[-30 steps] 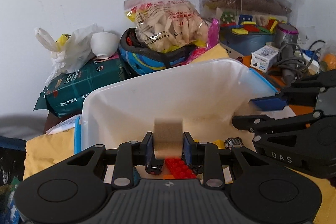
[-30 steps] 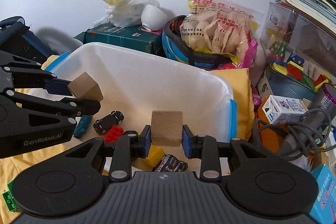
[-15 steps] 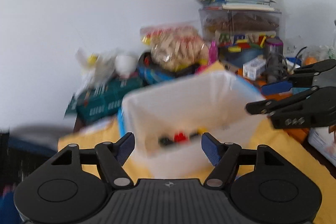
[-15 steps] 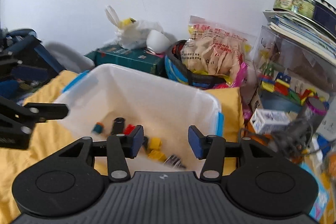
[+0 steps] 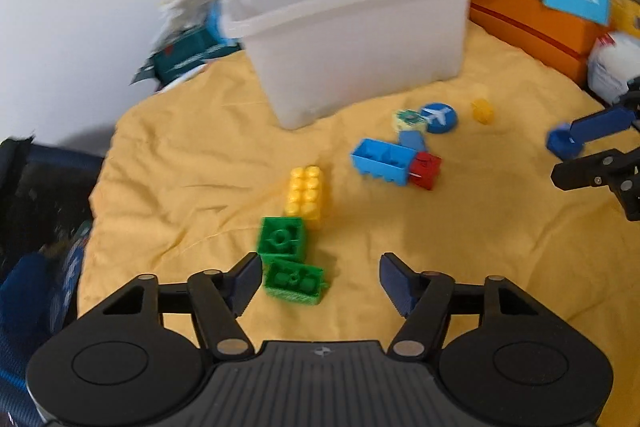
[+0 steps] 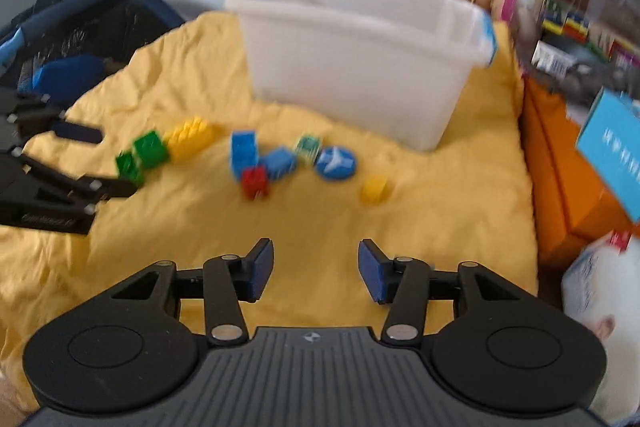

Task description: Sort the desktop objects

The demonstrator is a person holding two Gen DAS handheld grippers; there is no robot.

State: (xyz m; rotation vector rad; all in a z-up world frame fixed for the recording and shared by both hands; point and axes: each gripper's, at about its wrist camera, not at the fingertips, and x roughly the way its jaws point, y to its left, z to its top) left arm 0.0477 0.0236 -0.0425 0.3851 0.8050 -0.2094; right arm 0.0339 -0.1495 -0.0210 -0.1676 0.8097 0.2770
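left wrist view, blue disc (image 5: 439, 117) bearing white plane symbol, both grippers' fingers apart, nothing held

Each wrist view looks forward and down past its own fingers, close over the yellow cloth (image 5: 192, 163). Both share the white bin (image 5: 352, 39) and the scattered bricks (image 6: 192, 137), seen from opposite sides

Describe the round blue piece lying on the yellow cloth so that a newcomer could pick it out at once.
Start at the white plastic bin on the yellow cloth. In front of its near wall lies a cluster of toy bricks; the blue disc sits at the bin end of it. It alone is round and flat, with a white aeroplane printed on top.
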